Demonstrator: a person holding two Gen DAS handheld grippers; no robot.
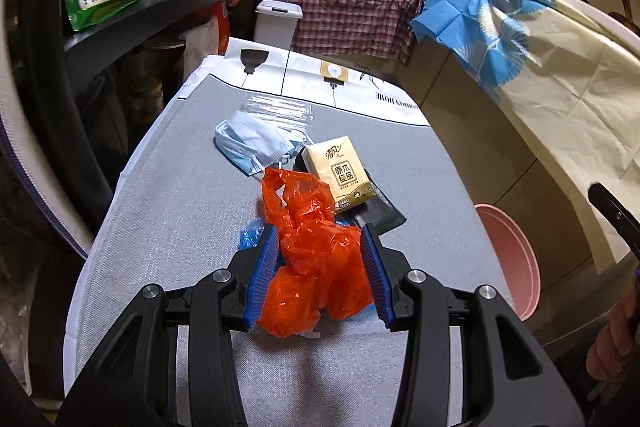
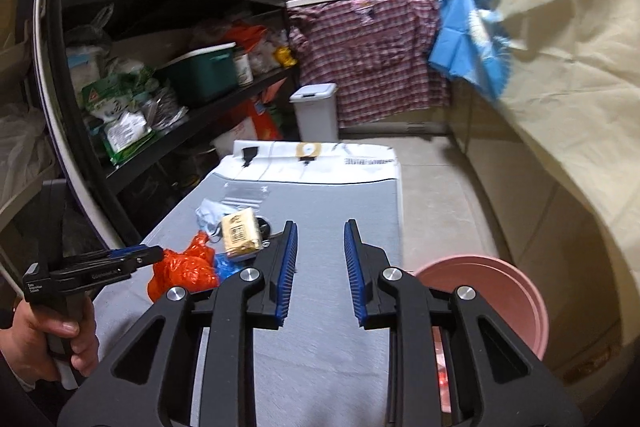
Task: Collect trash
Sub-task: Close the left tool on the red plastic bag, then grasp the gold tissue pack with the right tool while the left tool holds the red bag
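A crumpled orange plastic bag (image 1: 316,259) lies on the grey-covered table (image 1: 180,207). My left gripper (image 1: 320,229) is open and straddles it, one blue pad on each side. In the right wrist view the left gripper (image 2: 156,254) points at the orange bag (image 2: 182,271) from the left. Behind the bag lie a yellow tissue pack (image 1: 340,171), a black pouch (image 1: 380,211), light blue face masks (image 1: 252,143), a clear wrapper (image 1: 280,107) and a blue plastic scrap (image 1: 250,237). My right gripper (image 2: 321,225) hovers open over bare table (image 2: 328,195) with nothing between its fingers.
A pink bin (image 2: 492,291) stands on the floor by the table's right edge. A white lidded bin (image 2: 316,111) sits beyond the far end, under a hanging plaid shirt (image 2: 372,55). A loaded black shelf rack (image 2: 160,67) lines the left; a cloth-draped counter (image 2: 560,67) lines the right.
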